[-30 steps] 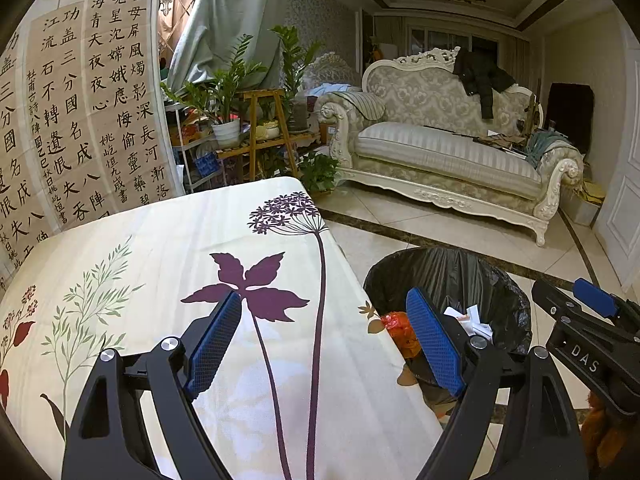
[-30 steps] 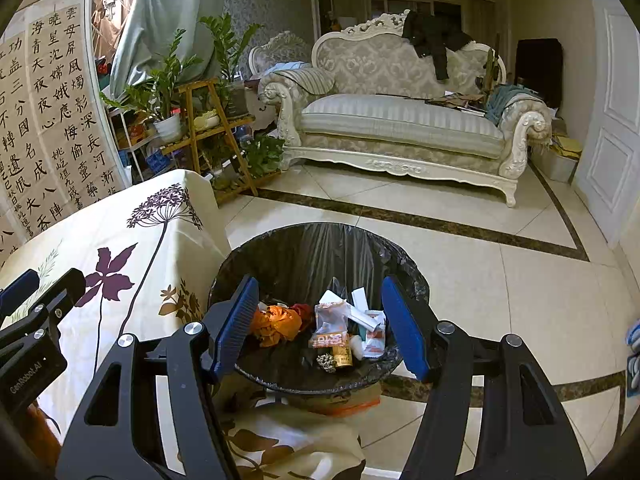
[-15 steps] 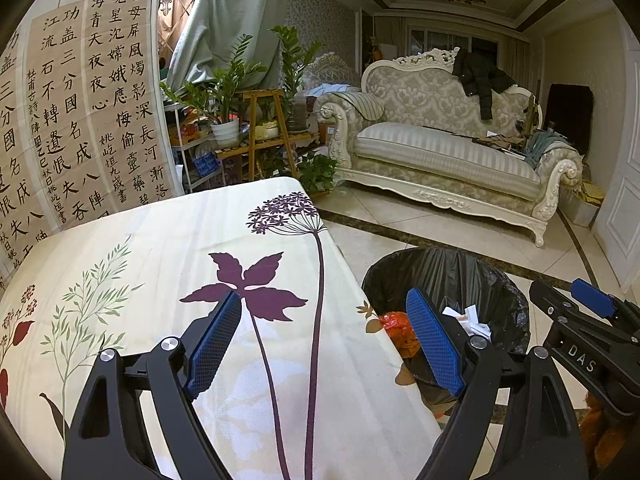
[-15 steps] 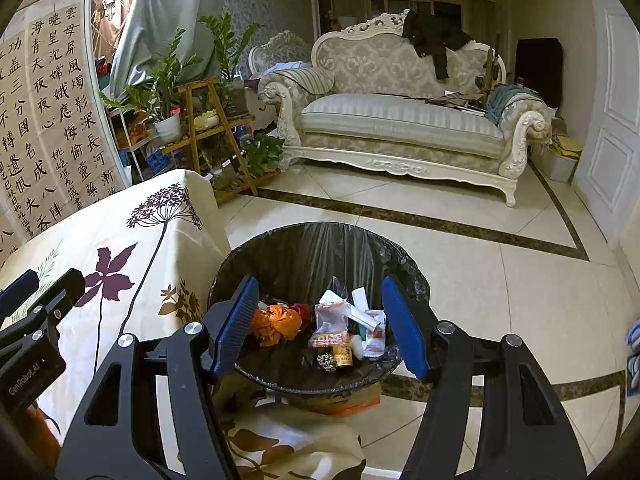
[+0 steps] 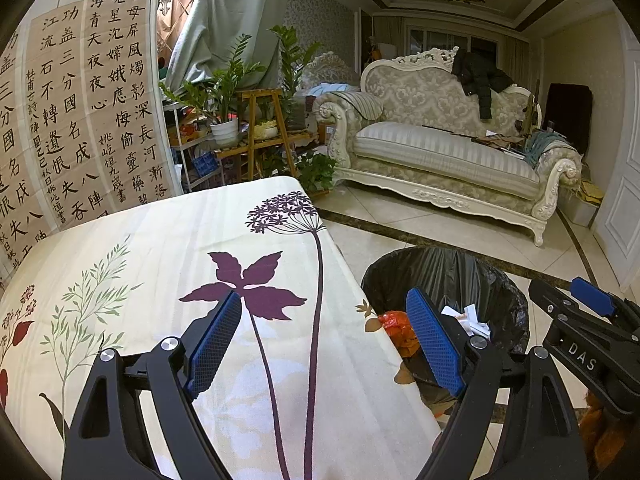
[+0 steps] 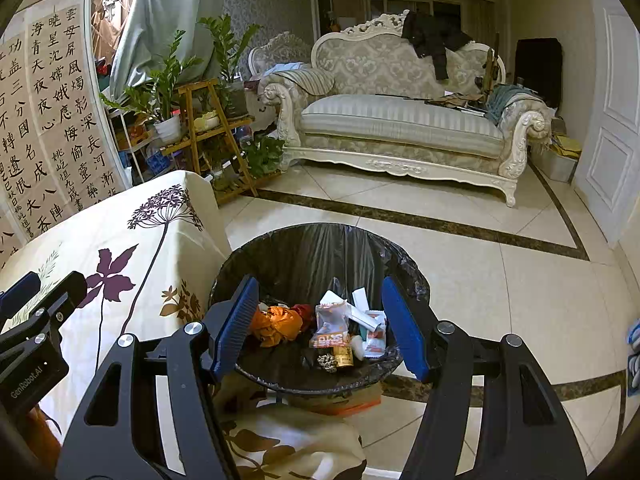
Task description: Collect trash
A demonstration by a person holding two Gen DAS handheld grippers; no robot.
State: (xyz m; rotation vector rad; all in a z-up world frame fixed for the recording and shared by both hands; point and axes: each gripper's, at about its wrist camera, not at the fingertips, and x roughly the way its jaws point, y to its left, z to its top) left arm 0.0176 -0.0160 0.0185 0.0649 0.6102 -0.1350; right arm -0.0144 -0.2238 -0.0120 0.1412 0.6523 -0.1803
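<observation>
A bin lined with a black bag point(image 6: 320, 252) stands on the floor beside the table; it also shows in the left wrist view point(image 5: 448, 276). Inside lie an orange wrapper point(image 6: 278, 322), a clear snack packet point(image 6: 332, 322), white paper scraps point(image 6: 362, 300) and a small gold can point(image 6: 344, 356). My right gripper point(image 6: 320, 320) is open and empty above the bin. My left gripper point(image 5: 326, 328) is open and empty over the floral tablecloth point(image 5: 160, 264) near the table's right edge. Each gripper shows at the edge of the other's view.
A white ornate sofa point(image 6: 400, 120) stands at the back with a dark jacket point(image 6: 432, 40) on it. Potted plants on a wooden stand point(image 6: 208, 112) and a calligraphy scroll point(image 5: 80, 100) are on the left. Tiled floor point(image 6: 480, 272) lies around the bin.
</observation>
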